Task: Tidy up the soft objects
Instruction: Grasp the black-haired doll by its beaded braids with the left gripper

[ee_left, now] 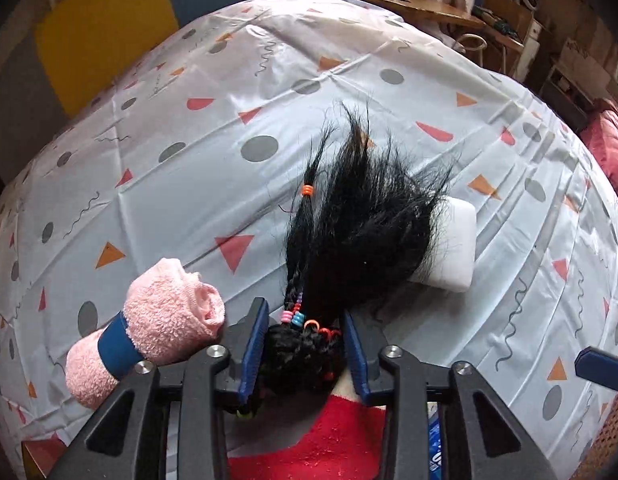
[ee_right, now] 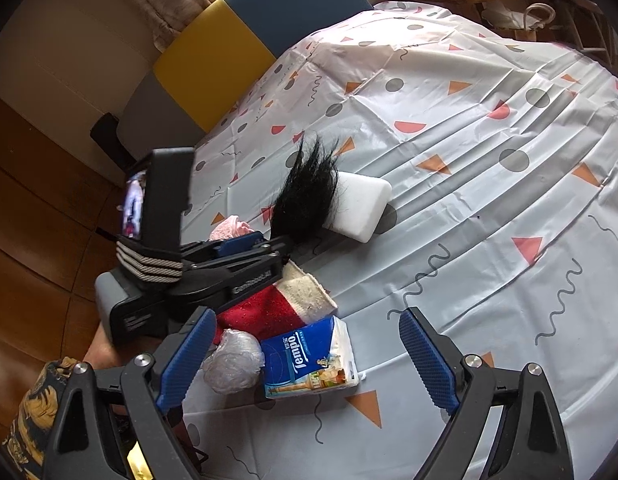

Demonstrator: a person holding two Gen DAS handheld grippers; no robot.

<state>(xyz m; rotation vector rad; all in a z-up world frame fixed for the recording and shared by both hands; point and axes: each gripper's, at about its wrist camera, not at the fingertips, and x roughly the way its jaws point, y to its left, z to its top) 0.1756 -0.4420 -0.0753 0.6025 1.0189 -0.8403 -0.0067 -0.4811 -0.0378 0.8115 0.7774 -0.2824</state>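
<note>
1. Clamping the beaded end of the black hairpiece [ee_left: 349,232], the left gripper [ee_left: 305,344] has its blue pads pressed on it; loose strands drape over the white sponge block [ee_left: 453,248].
2. Pink rolled towel [ee_left: 149,320]: just beside the left jaw, on the patterned tablecloth [ee_left: 189,208].
3. Right gripper [ee_right: 305,356]: spread wide, empty, hovering by the tissue pack [ee_right: 309,360].

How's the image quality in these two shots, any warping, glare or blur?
Left wrist view: fisheye bulges the tablecloth into a dome, corners black, black hairpiece sharp. Right wrist view: same curved edges, daylight sheen on the cloth, tissue pack lettering readable.
</note>
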